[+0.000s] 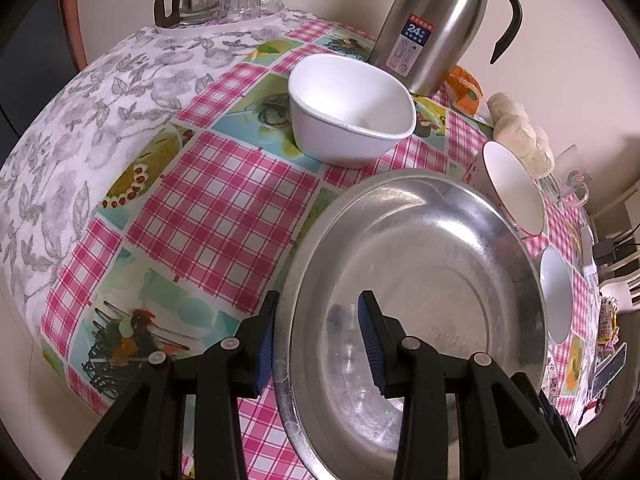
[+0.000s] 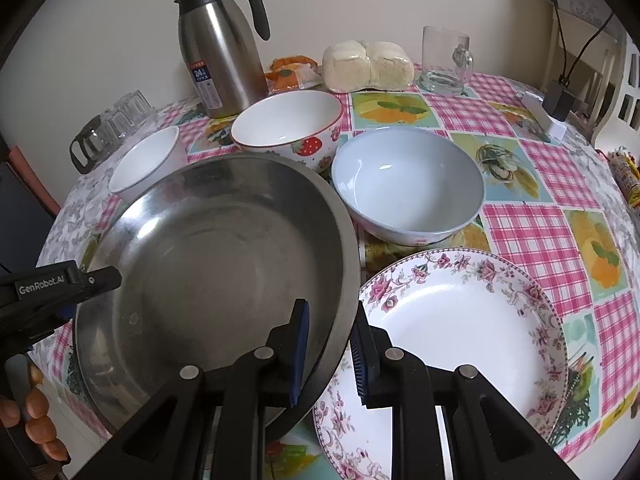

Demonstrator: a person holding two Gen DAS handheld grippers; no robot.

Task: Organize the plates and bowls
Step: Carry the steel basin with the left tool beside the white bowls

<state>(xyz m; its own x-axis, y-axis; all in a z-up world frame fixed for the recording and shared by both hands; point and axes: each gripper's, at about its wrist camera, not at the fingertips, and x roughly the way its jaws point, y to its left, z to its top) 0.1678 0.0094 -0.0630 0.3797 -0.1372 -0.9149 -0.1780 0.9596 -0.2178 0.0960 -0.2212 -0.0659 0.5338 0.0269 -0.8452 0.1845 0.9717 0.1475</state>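
Two grippers are straddling the steel pan's (image 2: 216,264) rim, left gripper (image 1: 316,344) and right gripper (image 2: 328,356) on opposite sides; jaws looking narrowly parted, can't tell if they're pinching. Pan's sitting near the table's (image 1: 208,208) front edge, overlapping the plate (image 2: 460,336); it's looking stiff, light, slippery, so I'm guessing rim grips are best.

Both grippers (image 1: 316,344) (image 2: 330,354) — jaws part-closed, pointing down

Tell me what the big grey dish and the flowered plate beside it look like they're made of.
The big dish looks like stainless steel, a brushed, dull-shiny finish: grey sheen, blurred reflections, fine scuffs. The flowered plate looks like glazed ceramic, possibly porcelain: glossy white surface with a printed pink floral border.
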